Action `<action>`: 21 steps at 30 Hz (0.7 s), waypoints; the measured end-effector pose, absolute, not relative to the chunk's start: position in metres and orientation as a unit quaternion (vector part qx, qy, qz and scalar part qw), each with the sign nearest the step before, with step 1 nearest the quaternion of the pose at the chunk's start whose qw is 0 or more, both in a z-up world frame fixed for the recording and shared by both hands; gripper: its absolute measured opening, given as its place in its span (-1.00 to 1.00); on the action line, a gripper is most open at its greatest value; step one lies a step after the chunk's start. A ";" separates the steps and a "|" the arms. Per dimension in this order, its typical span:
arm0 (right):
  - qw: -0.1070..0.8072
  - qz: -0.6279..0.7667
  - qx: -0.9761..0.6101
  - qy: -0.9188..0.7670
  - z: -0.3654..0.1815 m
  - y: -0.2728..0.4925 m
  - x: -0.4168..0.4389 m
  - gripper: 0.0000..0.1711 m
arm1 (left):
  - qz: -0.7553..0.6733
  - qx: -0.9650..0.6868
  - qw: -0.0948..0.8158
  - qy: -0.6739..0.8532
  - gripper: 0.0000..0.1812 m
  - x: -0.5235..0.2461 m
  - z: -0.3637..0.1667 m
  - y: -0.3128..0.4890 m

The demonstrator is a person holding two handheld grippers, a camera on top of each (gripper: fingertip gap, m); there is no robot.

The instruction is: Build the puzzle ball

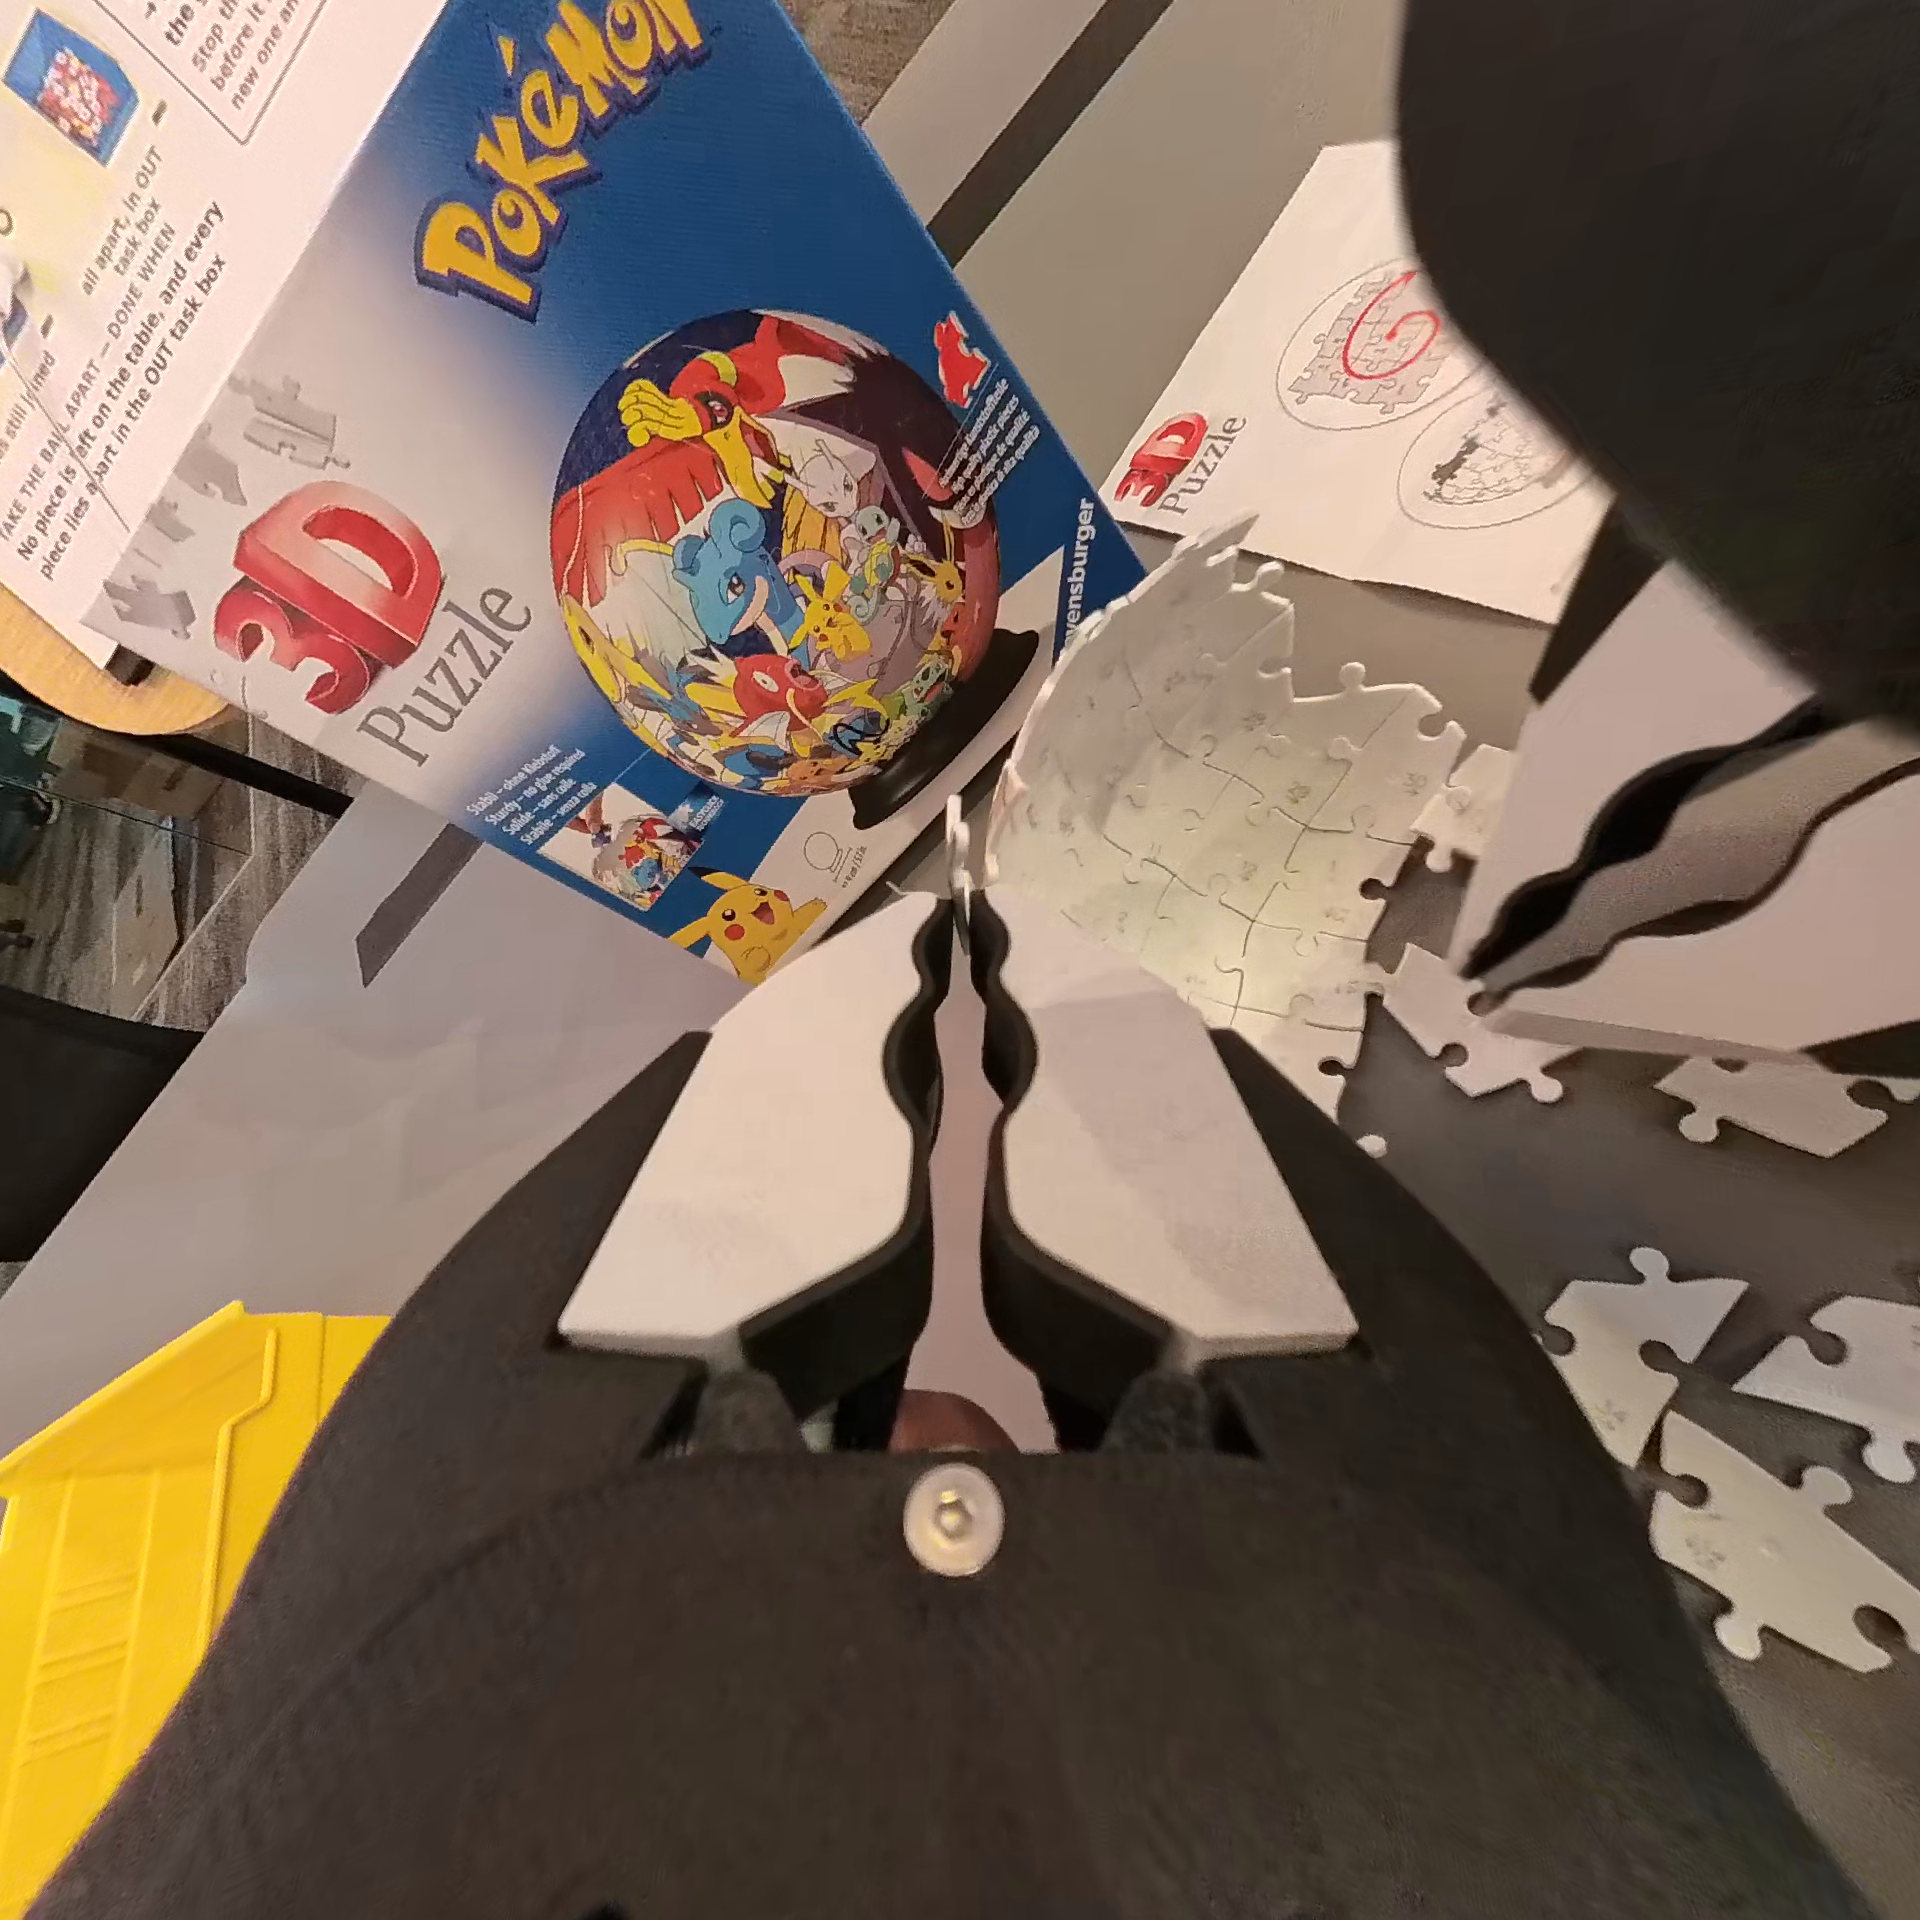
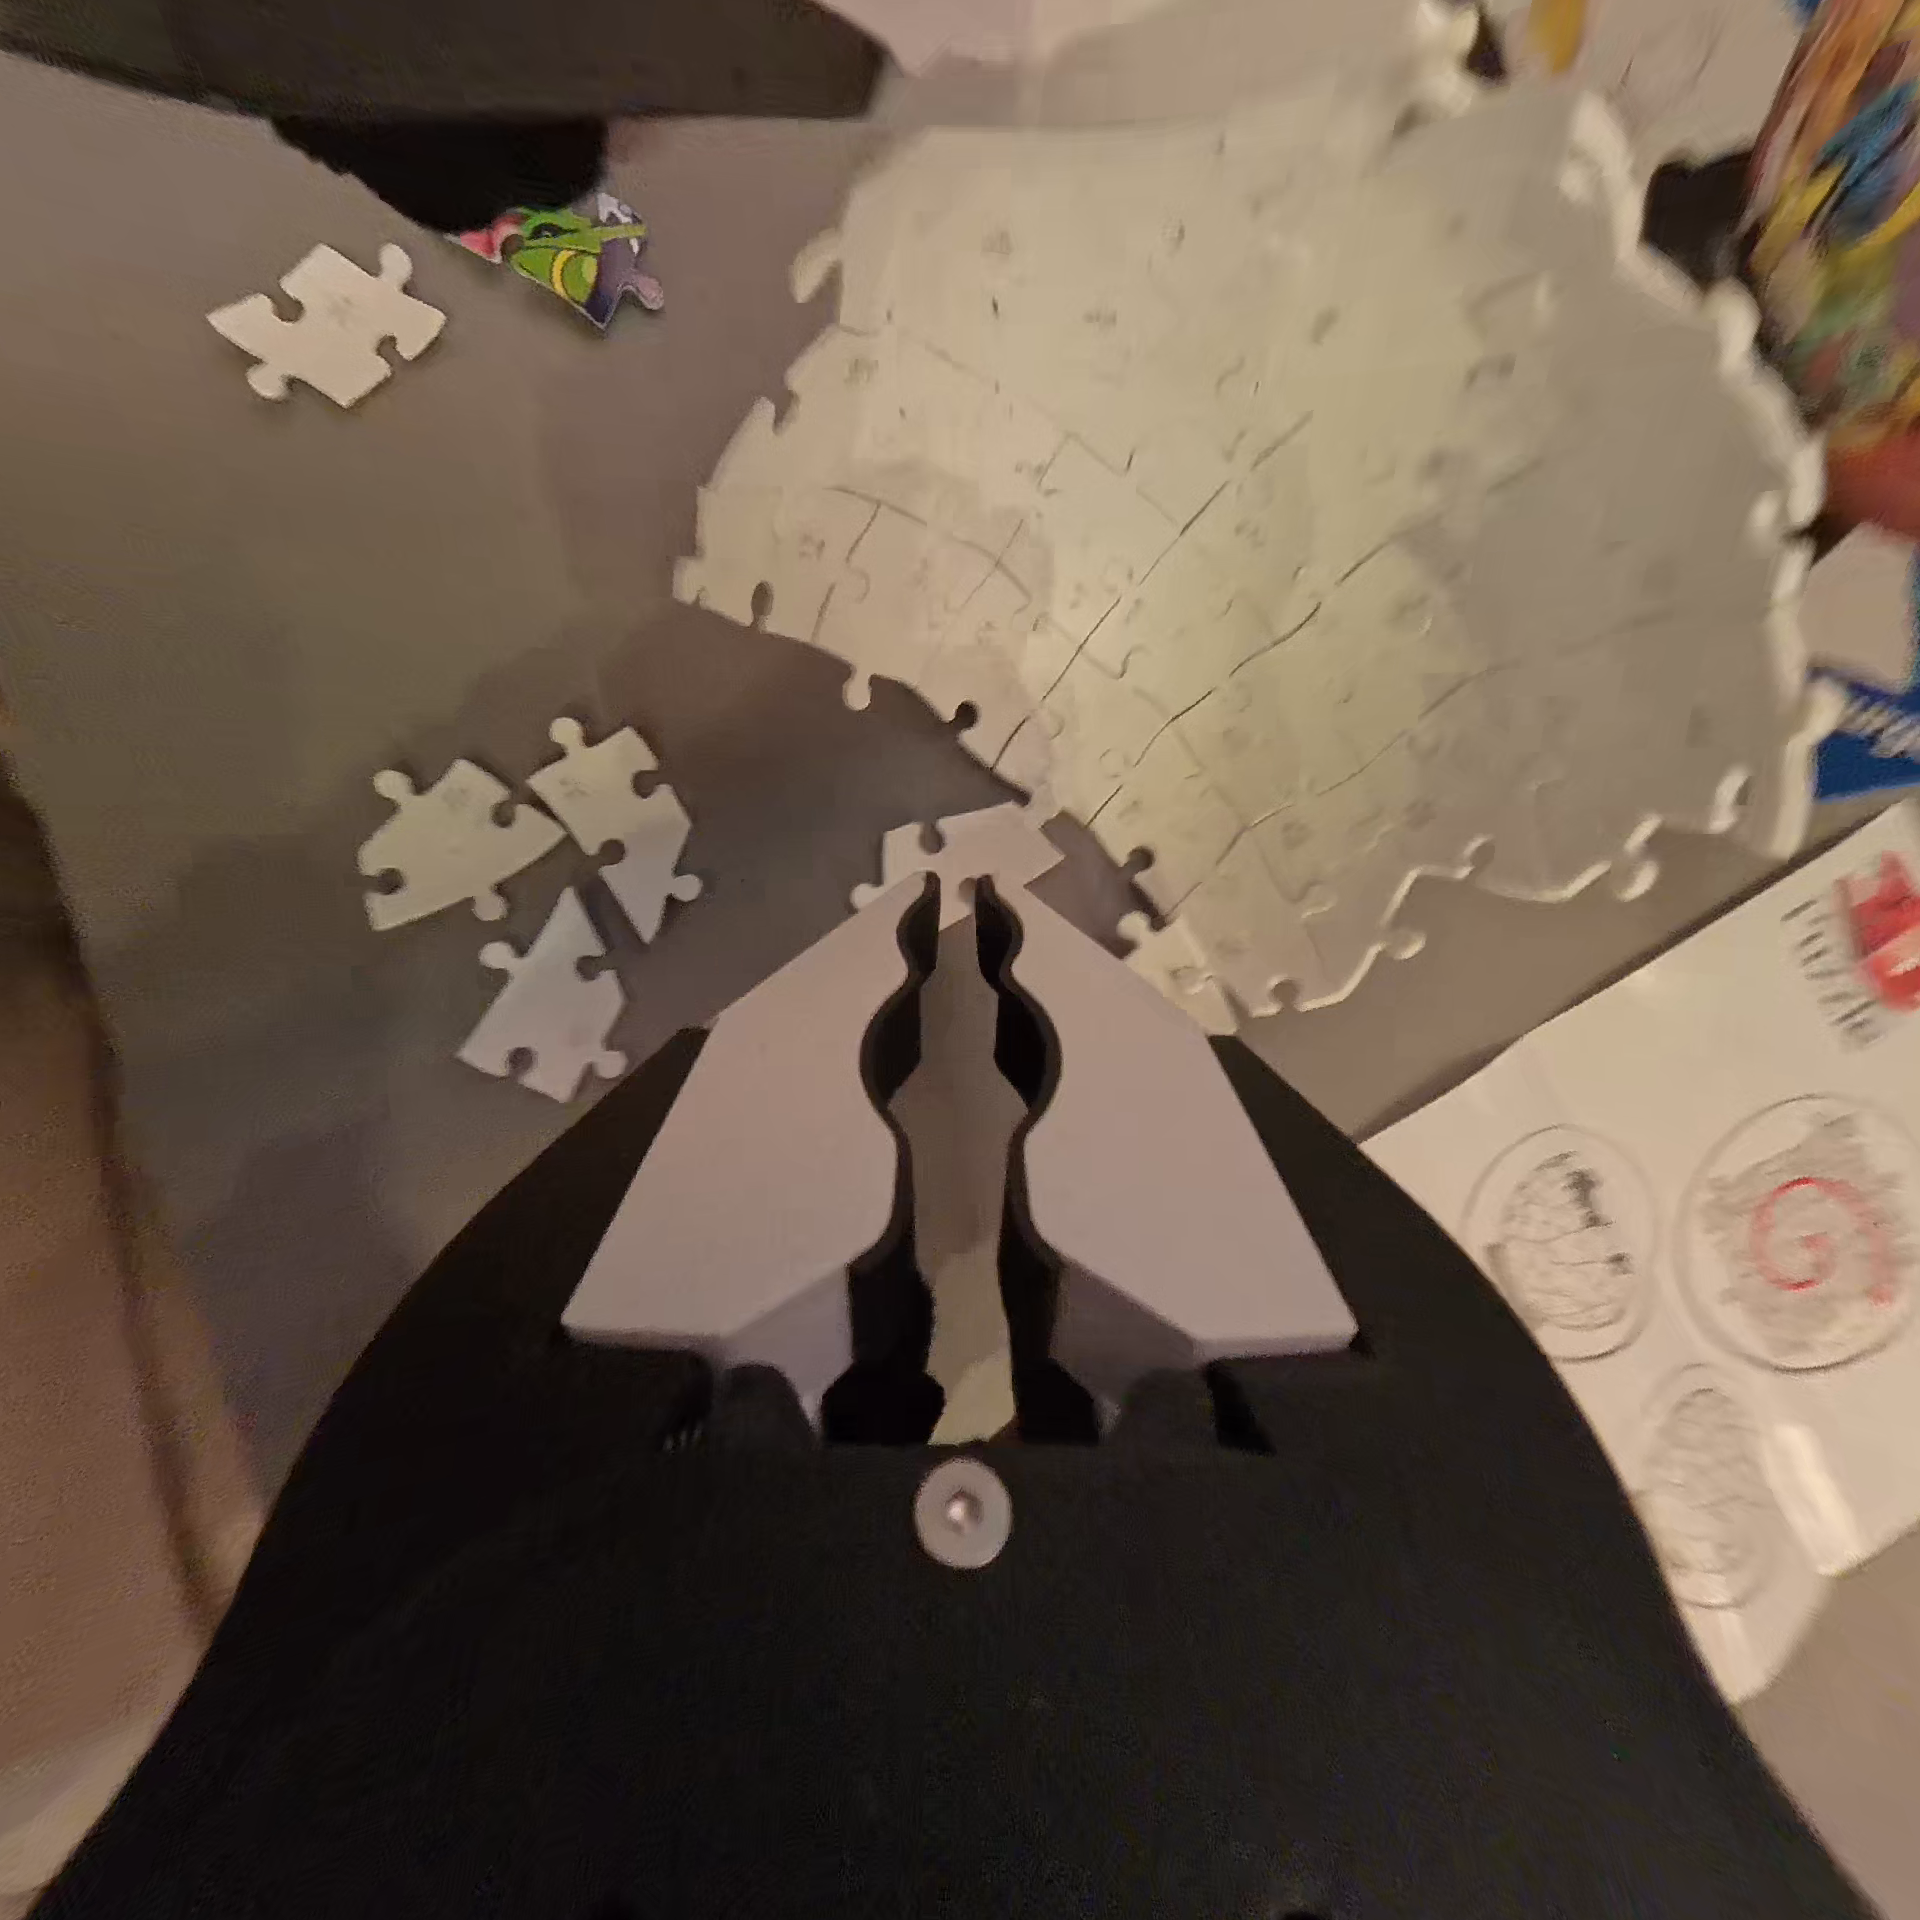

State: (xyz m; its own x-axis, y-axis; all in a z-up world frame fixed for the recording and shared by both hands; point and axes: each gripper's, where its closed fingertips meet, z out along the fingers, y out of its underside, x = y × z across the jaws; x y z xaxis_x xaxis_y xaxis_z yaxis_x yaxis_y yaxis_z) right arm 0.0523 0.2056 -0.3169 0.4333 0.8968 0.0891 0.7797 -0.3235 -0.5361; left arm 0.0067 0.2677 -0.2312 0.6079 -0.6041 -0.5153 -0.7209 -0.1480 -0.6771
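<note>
Left gripper (image 1: 961, 920) pinching half-built ball's (image 1: 1195, 790) rim, right gripper (image 2: 956, 883) pinching loose piece (image 2: 977, 847), grey table (image 2: 312, 571)

Partly built puzzle ball (image 1: 1195, 790): smooth, matt off-white shell of stiff interlocked pieces, inner face showing. Loose puzzle pieces (image 2: 520, 862): same pale matt backs; one loose piece (image 2: 571, 260) shows a glossy printed face. Puzzle box (image 1: 644, 499): printed cardboard with a slight sheen. Instruction sheet (image 2: 1662, 1299): white matt paper. Left gripper (image 1: 961, 914): matt black, finely textured plastic body, smooth pale grey fingers (image 1: 790, 1122), bright metal screw (image 1: 953, 1525). Bin (image 1: 135, 1558): glossy yellow plastic. Table (image 2: 260, 623): smooth matt grey.
</note>
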 end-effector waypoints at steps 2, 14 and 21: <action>0.276 0.101 -0.788 -0.541 -0.317 0.214 0.047 -0.89 | 0.059 -0.755 0.483 0.438 -0.97 0.008 -0.231 0.268; 0.208 0.087 -0.804 -0.550 -0.333 0.201 0.060 -0.75 | 0.060 -0.757 0.483 0.436 -0.98 0.005 -0.232 0.269; 0.148 0.140 -0.855 -0.476 -0.333 0.166 0.083 -0.64 | 0.060 -0.757 0.484 0.436 -0.98 0.004 -0.233 0.268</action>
